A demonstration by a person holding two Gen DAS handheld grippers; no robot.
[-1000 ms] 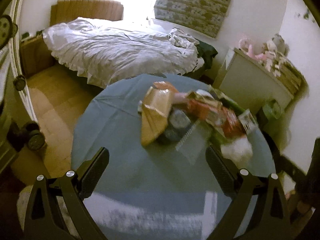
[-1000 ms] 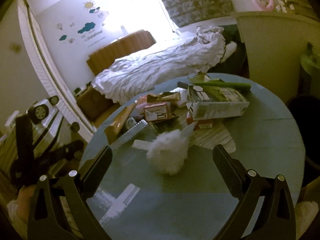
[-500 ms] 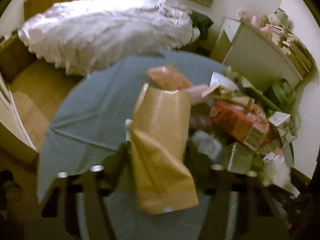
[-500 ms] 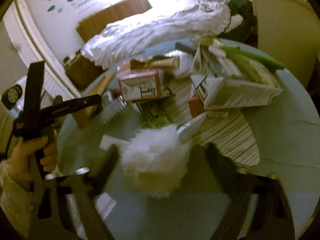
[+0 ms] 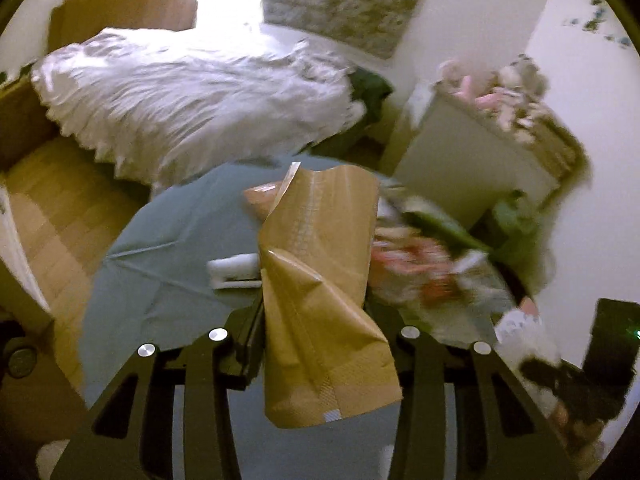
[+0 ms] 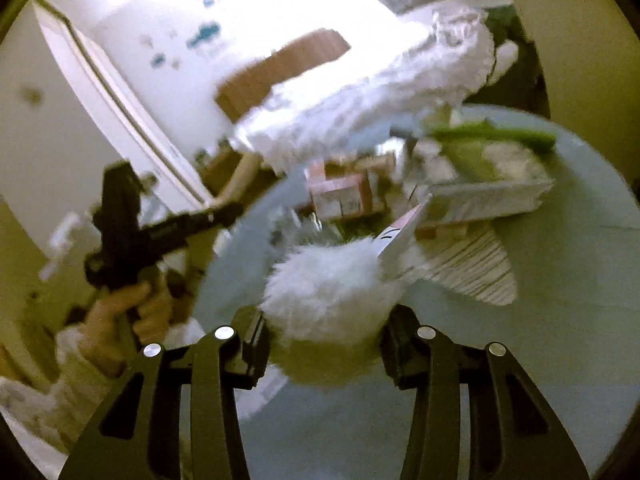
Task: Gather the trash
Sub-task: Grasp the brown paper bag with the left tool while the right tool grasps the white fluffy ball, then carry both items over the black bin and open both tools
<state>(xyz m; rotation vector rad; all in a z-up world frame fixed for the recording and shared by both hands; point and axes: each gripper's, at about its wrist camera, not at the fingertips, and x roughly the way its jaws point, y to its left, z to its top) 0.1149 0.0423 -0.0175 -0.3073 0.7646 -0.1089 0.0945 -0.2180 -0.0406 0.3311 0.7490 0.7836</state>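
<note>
A pile of trash (image 5: pixel 420 276) lies on a round blue-grey table (image 5: pixel 160 280). My left gripper (image 5: pixel 320 344) has a crumpled brown paper bag (image 5: pixel 320 264) between its fingers. Its jaws are closing, the pads press on the bag's lower part, and the bag stands up above the table. In the right wrist view a white fluffy ball (image 6: pixel 332 284) with a white card stuck in it sits between the fingers of my right gripper (image 6: pixel 326 344). Those jaws are closing too, with both pads against the fluff.
Cartons (image 6: pixel 488 196), a pink box (image 6: pixel 340 196) and striped paper (image 6: pixel 472 268) lie behind the ball. A small white item (image 5: pixel 234 270) lies left of the bag. A bed (image 5: pixel 180 100) and a white cabinet (image 5: pixel 472 176) stand beyond the table. A hand (image 6: pixel 136 308) holds the other tool.
Both grippers were wide open a second ago and moved in on the pile. The left has closed on the brown bag, which is now raised, and the right has closed on the fluffy ball.
</note>
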